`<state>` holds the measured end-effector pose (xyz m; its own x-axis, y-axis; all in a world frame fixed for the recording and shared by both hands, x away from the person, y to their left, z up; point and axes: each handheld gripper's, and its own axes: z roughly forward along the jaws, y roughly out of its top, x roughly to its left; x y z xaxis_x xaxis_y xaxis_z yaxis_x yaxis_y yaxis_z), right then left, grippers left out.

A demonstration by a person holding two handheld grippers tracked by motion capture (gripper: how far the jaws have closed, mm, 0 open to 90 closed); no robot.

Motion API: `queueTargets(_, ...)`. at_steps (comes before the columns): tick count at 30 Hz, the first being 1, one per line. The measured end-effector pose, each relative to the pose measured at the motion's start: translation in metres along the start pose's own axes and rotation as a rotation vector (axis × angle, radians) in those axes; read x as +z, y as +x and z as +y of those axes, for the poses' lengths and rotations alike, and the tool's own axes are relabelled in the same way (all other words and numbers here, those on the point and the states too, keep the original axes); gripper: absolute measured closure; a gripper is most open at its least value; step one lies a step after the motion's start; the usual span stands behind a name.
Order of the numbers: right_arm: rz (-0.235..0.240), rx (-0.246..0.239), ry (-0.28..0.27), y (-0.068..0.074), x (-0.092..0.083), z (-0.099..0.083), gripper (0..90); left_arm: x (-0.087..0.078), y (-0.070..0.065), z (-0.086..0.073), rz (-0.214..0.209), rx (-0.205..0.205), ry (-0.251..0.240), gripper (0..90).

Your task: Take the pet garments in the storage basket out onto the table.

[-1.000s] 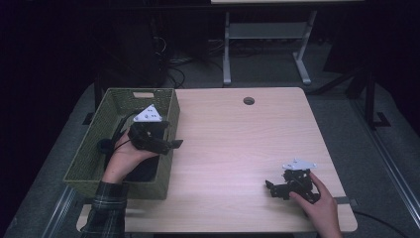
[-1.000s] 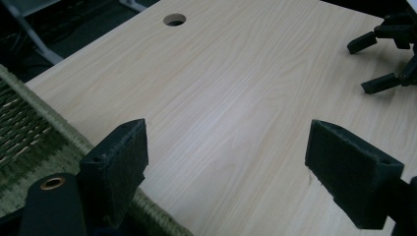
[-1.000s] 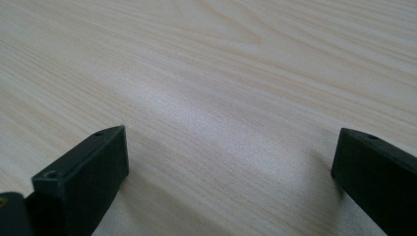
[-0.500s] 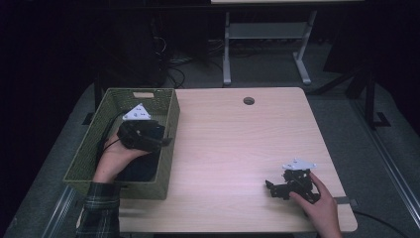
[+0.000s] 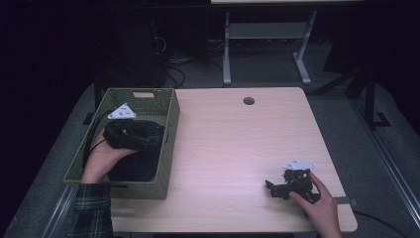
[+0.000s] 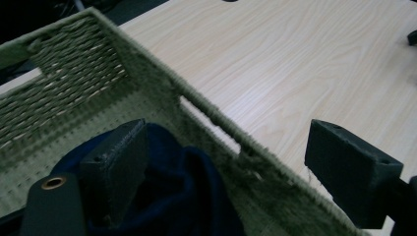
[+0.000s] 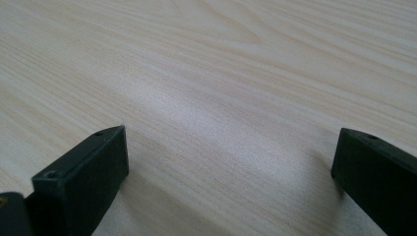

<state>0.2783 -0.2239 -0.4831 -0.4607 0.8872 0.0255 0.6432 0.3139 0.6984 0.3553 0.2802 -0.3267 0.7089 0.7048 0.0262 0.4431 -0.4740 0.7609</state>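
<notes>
High view: left gripper [image 5: 148, 139] inside the green basket [image 5: 168, 124], over dark blue cloth [image 5: 133, 166]; right gripper [image 5: 271, 187] rests on the table [image 5: 233, 144].
Left gripper view: jaws spread, straddling the basket's wall; one seems to touch the cloth.
Right gripper view: jaws spread wide, gripping nothing.

Pale wood-grain surface [image 5: 237, 144], round cable hole [image 5: 248, 100] near its far edge, grey metal stand [image 5: 265, 39] on the floor beyond, possibly tangled cables [image 5: 171, 59] beside it, dim surroundings
</notes>
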Motion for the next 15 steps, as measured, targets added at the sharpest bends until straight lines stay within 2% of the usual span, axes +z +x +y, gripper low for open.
queueTargets(6, 0.000, 0.000, 0.000, 0.000, 0.000, 0.000, 0.4, -0.010, 0.010, -0.012, 0.040, -0.024, 0.028, 16.3)
queueTargets(8, 0.000, 0.000, 0.000, 0.000, 0.000, 0.000, 0.4, -0.010, 0.011, -0.014, 0.044, -0.024, 0.031, 18.5)
queueTargets(10, 0.000, 0.001, 0.000, 0.000, 0.000, 0.000, 0.4, -0.011, 0.014, -0.020, 0.045, -0.026, 0.062, 19.6)
queueTargets(12, -0.002, 0.000, 0.000, 0.000, 0.000, 0.000, 0.4, -0.012, 0.014, -0.021, 0.045, -0.025, 0.070, 20.4)
queueTargets(15, 0.000, 0.000, 0.000, 0.000, 0.000, 0.000, 0.4, -0.012, 0.015, -0.025, 0.033, -0.020, 0.089, 22.9)
